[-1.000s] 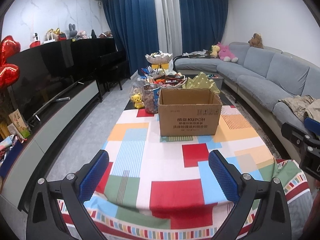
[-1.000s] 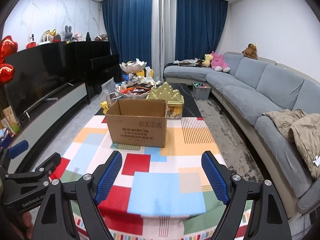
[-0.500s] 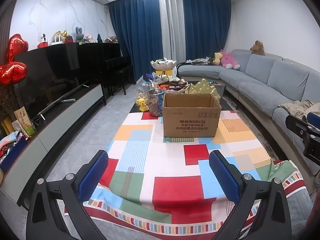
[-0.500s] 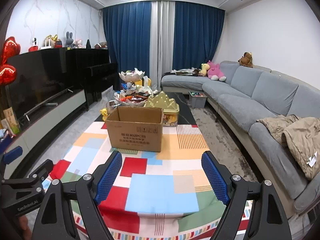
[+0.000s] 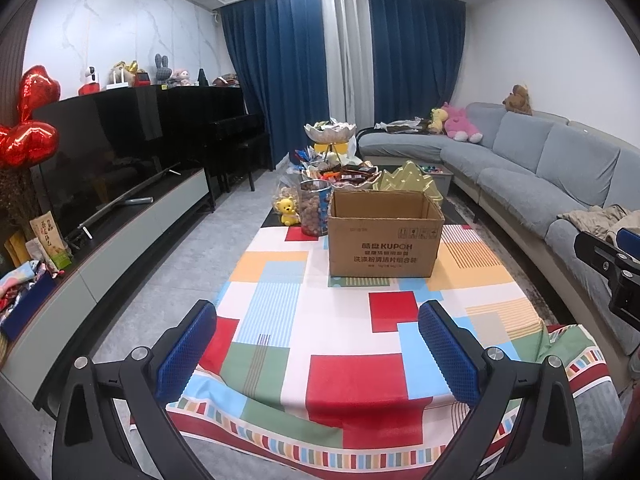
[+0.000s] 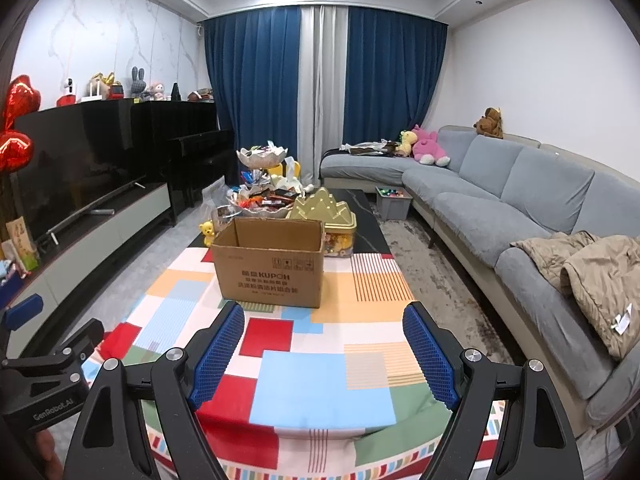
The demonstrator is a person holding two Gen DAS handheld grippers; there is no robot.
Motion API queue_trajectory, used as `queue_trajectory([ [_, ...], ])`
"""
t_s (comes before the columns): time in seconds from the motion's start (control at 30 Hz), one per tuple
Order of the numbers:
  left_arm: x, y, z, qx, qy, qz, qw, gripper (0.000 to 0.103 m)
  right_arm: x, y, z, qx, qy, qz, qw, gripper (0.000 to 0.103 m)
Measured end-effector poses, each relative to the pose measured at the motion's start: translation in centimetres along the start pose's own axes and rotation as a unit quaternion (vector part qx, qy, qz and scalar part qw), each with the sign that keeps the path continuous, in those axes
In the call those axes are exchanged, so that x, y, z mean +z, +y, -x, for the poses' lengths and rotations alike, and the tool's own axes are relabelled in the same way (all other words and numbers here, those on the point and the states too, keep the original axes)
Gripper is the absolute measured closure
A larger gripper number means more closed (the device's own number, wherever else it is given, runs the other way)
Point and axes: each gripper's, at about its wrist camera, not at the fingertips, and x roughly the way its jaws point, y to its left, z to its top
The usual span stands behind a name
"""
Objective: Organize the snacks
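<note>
Two claws held wide and empty short of the near edge of the surface [image 5: 280,320]: left claw [image 5: 316,354], right claw [image 6: 324,350]. Cardboard box [image 5: 386,236] upright, flaps open, mid-surface on the patchwork cloth; inside hidden from both views. Snacks [image 5: 344,172] heaped in a dish just behind the box, with a jar of nuts [image 5: 314,208] at the box's rear left corner and a gold tin [image 6: 328,216] at its rear right. Unclear whether any sorting is done; pile outside the box remains large. Wide bare cloth in front of the box; cloth hem drooping over the near edge; sofa [image 6: 520,200] close on the box's right.
</note>
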Motion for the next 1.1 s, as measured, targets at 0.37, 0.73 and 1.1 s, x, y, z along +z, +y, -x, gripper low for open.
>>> queue_trajectory([
  [0.37,-0.06,-0.21,-0.09,-0.003,0.001,-0.001,1.0000,0.000,0.00,0.06,-0.01,0.000,0.002,-0.002,1.000,0.021],
  [0.73,-0.06,-0.33,-0.10,-0.004,0.003,-0.001,1.0000,0.000,-0.05,0.06,-0.06,-0.001,0.002,-0.002,1.000,0.021],
  [1.1,-0.06,-0.38,-0.08,-0.003,0.002,-0.001,1.0000,0.000,-0.07,0.03,-0.12,-0.001,0.002,-0.002,1.000,0.021],
])
